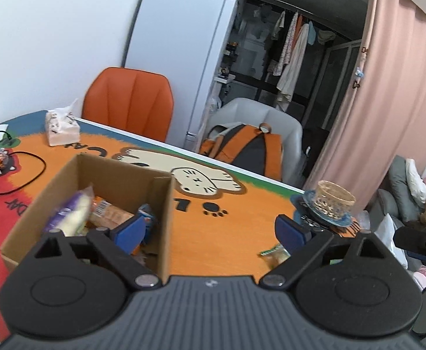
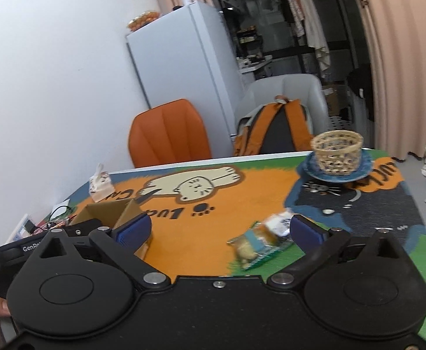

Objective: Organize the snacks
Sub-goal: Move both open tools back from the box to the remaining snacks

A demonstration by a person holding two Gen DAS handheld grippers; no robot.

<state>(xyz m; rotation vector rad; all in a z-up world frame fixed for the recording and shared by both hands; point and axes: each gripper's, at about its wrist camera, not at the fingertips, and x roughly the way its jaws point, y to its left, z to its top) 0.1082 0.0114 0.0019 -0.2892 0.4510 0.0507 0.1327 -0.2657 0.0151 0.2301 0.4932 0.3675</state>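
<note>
Several packets already lie in the cardboard box [image 1: 102,186], while wrapped snacks [image 2: 259,239] remain on the table mat [image 2: 213,233]; the left gripper [image 1: 210,230] and right gripper [image 2: 221,230] both gape empty.

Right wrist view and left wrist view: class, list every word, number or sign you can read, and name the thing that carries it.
"GenRo", cut off: on the left claw's black body, right wrist view.
"Luc", upside down, partly hidden: on the table mat beside the paw print.
Black lettering on the orange patch by the blue plate: too distorted to read.
Snack packets and tissue pack: print too blurred.
</note>
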